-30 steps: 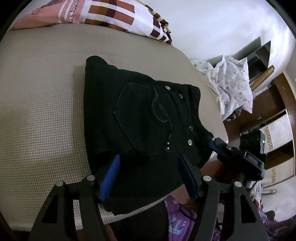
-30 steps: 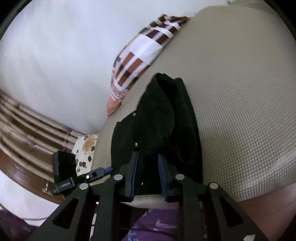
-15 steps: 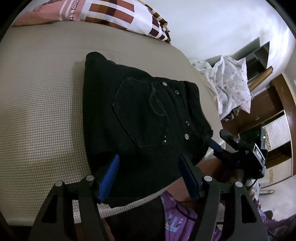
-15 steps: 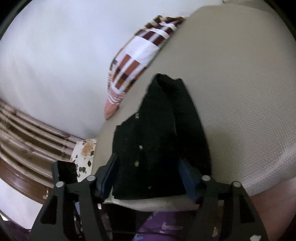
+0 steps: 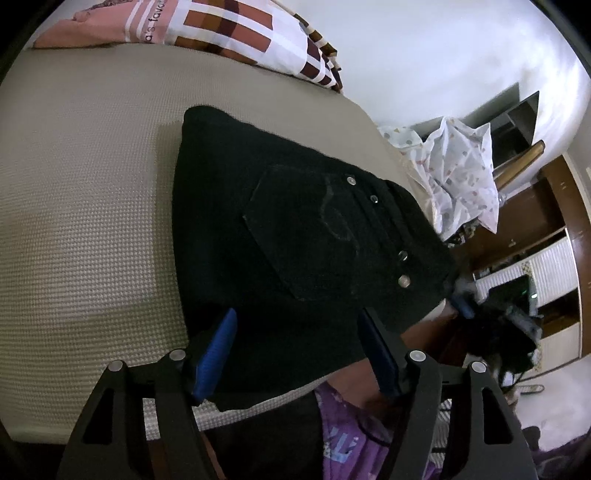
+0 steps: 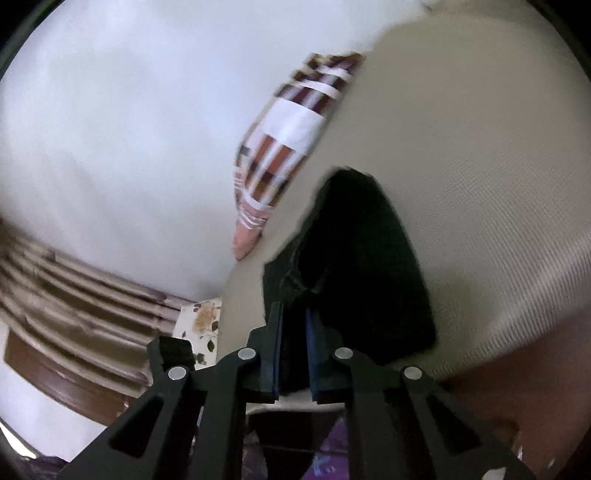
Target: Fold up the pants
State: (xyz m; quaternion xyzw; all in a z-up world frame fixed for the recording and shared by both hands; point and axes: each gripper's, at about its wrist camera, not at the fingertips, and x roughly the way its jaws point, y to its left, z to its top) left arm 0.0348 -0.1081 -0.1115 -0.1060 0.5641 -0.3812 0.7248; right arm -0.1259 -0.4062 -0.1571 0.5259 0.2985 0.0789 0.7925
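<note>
- Here, nearest the left wrist camera, the left gripper (image 5: pixel 295 350) is hovering with its blue-padded fingers (image 5: pixel 216 354) standing wide apart and opening slightly; the near edge of the folded black denim pants (image 5: pixel 295 236) is showing between them, but the pads are not pressing on it.
- In the right wrist view, the right gripper (image 6: pixel 294 332) is closing its fingers narrowly on a pinch of the pants (image 6: pixel 354 273) at their near edge, and dark cloth is sitting between the blue pads.
- The right gripper (image 5: pixel 461 304) is also showing in the left view, at the right-hand corner of the bundle by the bed's edge.
- The pants are lying as a compact rectangle on the beige waffle-weave bed cover (image 5: pixel 81 192), back pocket and metal rivets facing up, close to the near edge of the bed.
- Farther off, a pink, white and brown checked pillow (image 5: pixel 229 33) is resting at the head of the bed, well apart from the pants.
- Judging from this, the folding is looking nearly done: the legs are already doubled into a thick stack.
- What is probably remaining is a last fold or a straightening tug at the corner being pinched, then letting go.
</note>
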